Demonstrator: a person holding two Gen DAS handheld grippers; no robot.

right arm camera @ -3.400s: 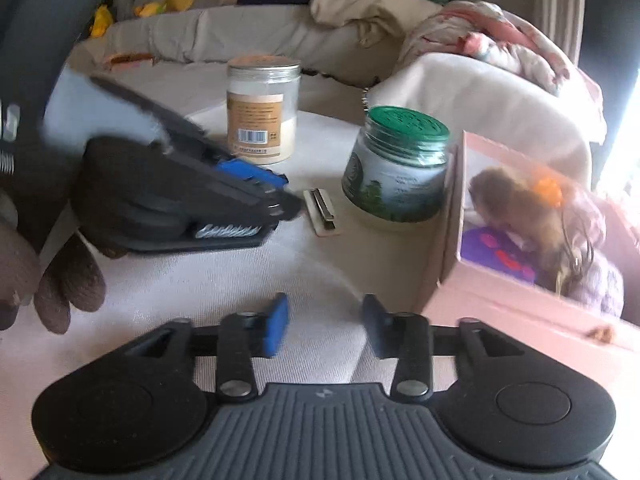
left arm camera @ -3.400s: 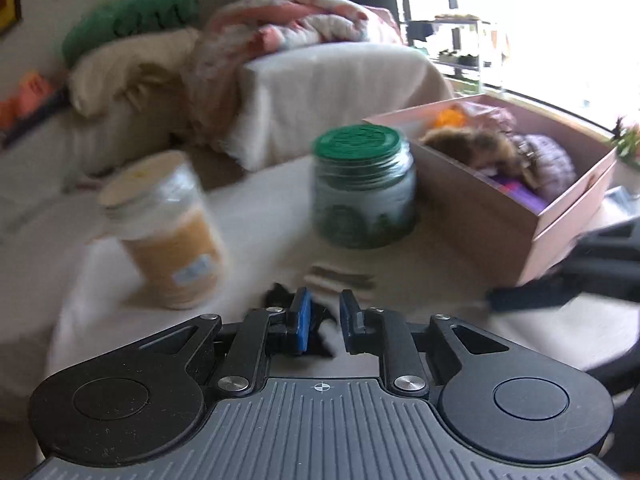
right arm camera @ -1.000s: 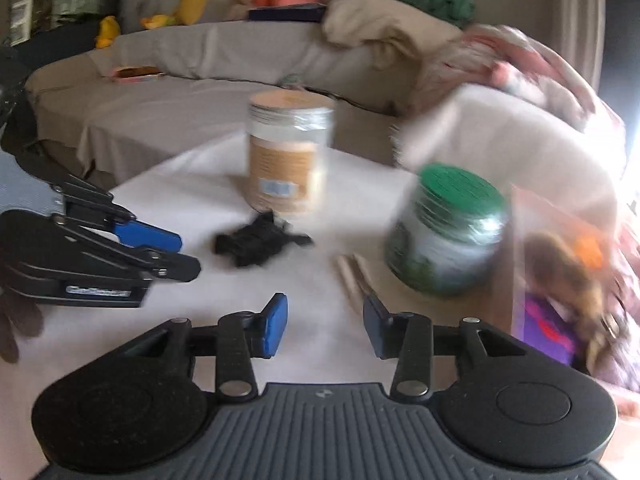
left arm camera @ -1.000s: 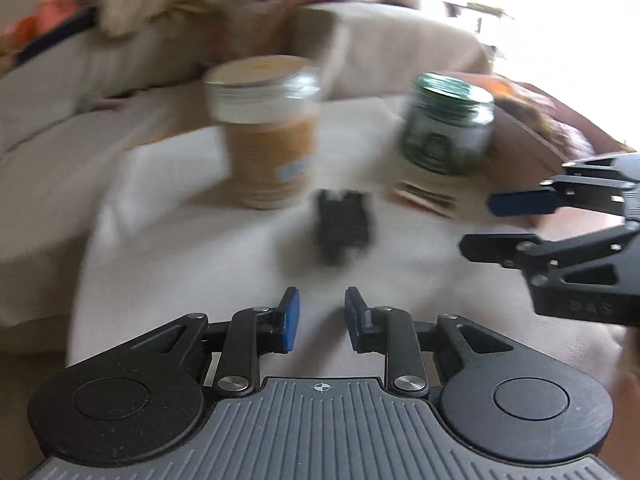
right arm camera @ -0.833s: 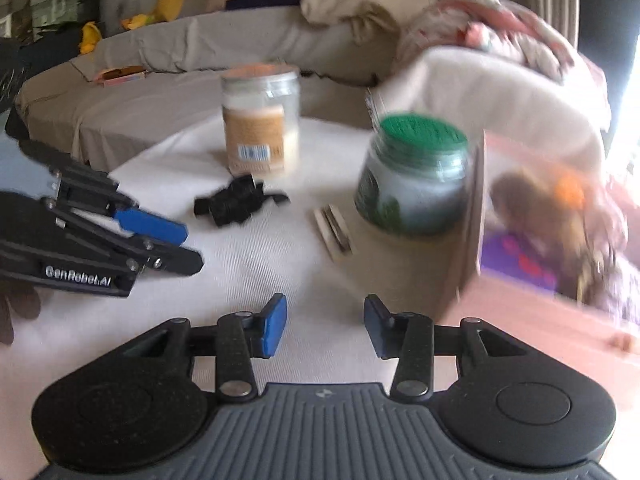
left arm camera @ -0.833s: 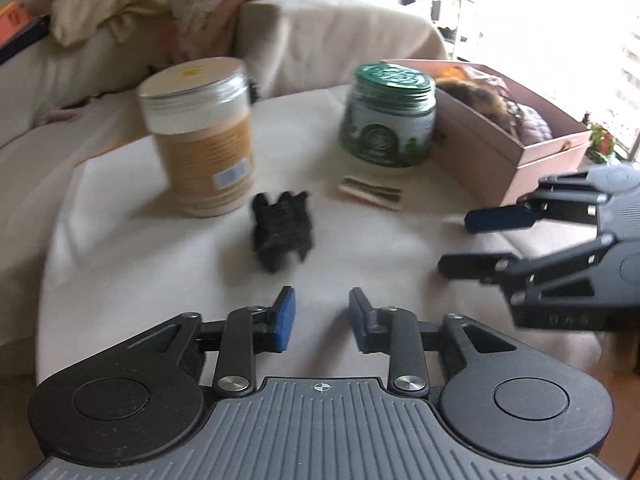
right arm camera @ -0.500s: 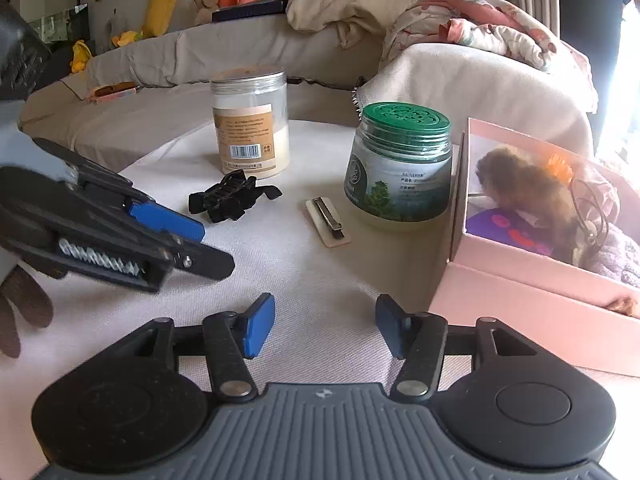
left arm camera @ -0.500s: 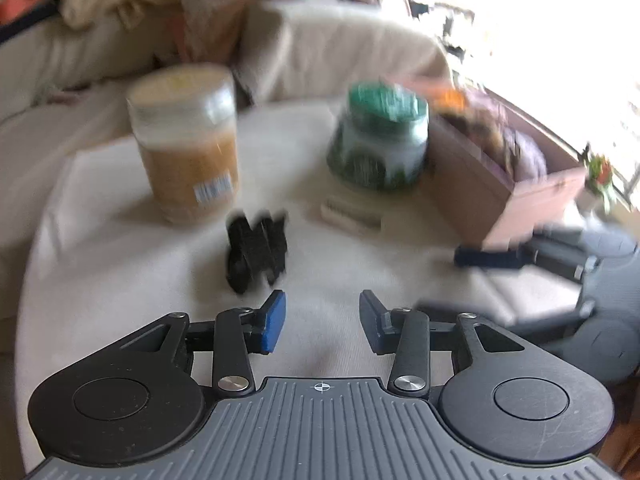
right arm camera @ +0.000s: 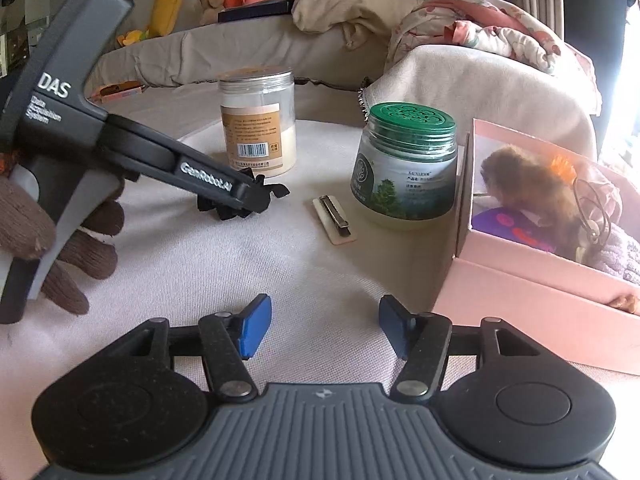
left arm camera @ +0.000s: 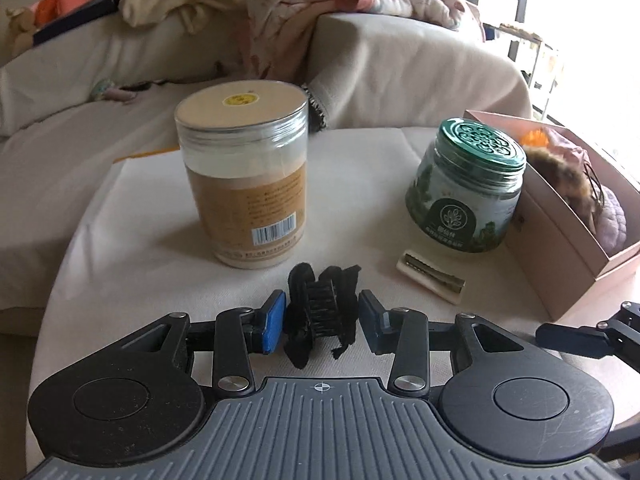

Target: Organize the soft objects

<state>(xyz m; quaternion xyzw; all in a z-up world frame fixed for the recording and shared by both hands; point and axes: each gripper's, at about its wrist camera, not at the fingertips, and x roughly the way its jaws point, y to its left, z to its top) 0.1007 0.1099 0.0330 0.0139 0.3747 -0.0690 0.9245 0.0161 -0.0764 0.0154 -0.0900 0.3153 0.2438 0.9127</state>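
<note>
Left tongs [left arm camera: 322, 317] down on the counter [left arm camera: 140, 264], jaws straddling the black fuzzy hair claw [left arm camera: 322, 312]. Jaws just opened from a narrow gap; claw sits between the pads, small gap each side, pads not pressing as far as I can tell. In the right wrist view the left tongs [right arm camera: 250, 196] come in from 9 o'clock, tips over the same claw [right arm camera: 240, 200], gloved hand [right arm camera: 60, 248] on the handle.

Right tongs [right arm camera: 322, 330] wide, jaws just been opening, nothing between them, bare counter cloth underneath.

Layout, left wrist view: tan-label jar [left arm camera: 244, 184] at 11 o'clock of the claw, just beside it. Flat metal hair clip [left arm camera: 432, 276] at 3 o'clock, apart from it. Green-lid jar [left arm camera: 468, 192] at 1 o'clock, behind the clip. Pink box [left arm camera: 560, 264] at far 3 o'clock, beside the green jar, holding a brown furry item [right arm camera: 528, 184] and a purple knit piece [left arm camera: 610, 220].
</note>
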